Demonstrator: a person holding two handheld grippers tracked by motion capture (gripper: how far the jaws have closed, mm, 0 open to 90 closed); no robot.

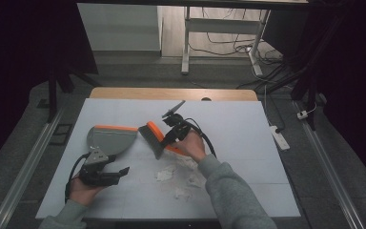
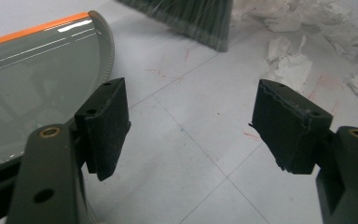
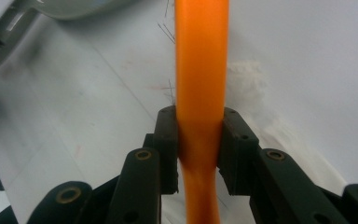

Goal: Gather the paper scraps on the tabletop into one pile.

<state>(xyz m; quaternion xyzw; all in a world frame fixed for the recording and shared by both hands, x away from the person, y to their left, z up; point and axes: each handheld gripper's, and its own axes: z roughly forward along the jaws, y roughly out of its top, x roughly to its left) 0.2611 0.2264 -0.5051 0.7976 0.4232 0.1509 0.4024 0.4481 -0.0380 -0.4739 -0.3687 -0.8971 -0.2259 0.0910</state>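
Evidently you clamped the right gripper on the brush handle to sweep, probably, paper scraps toward the dustpan, while your left gripper waited wide open.

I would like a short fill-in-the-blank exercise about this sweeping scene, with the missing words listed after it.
1. The right tongs are shut on the brush's ____ handle.
2. The left tongs stand ____, holding nothing.
3. The dustpan lies to the ____ of the brush in the high view.
4. Crumpled ____ scraps lie on the table.

Missing words: orange; open; left; paper

Overhead view; jaw cameras (close).
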